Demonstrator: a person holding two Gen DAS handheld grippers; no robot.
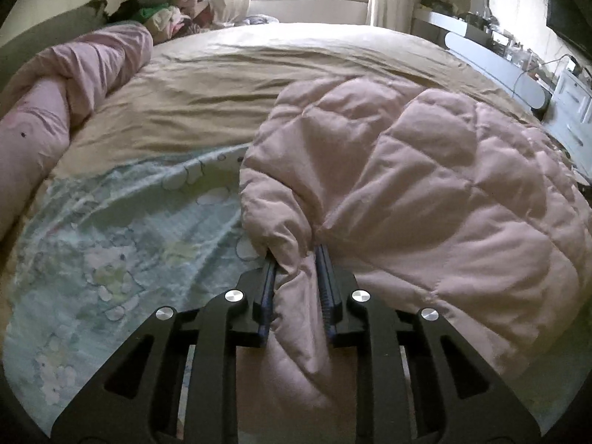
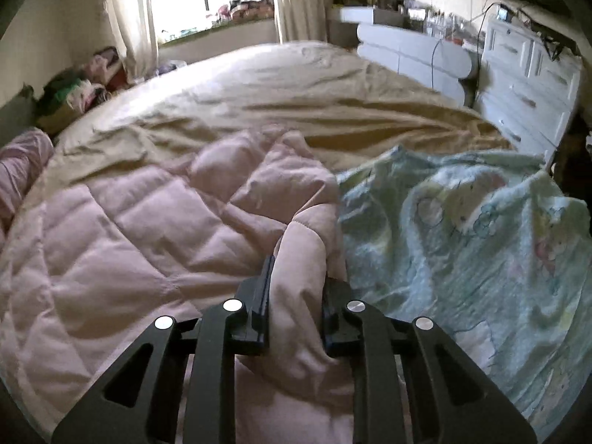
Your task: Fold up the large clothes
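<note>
**Two claws pinched the puffy pink coat**

The puffy pink coat lay on the bed, spread out ahead of both claws. The left claw was almost shut, and a thick fold of the coat's edge was squeezed between its two black fingers. Most of the coat sat to the right of this claw and ahead of it.

The right claw was almost shut too, and it pinched another fat roll of the same coat. Here the coat sat to the left of the claw.

A pale green blanket with cartoon pictures lay under the coat, to the left of the left claw and to the right of the right claw. Past it stretched a tan bed sheet. A rolled pink quilt lay far off to the left. White drawers stood far ahead on the right.
</note>
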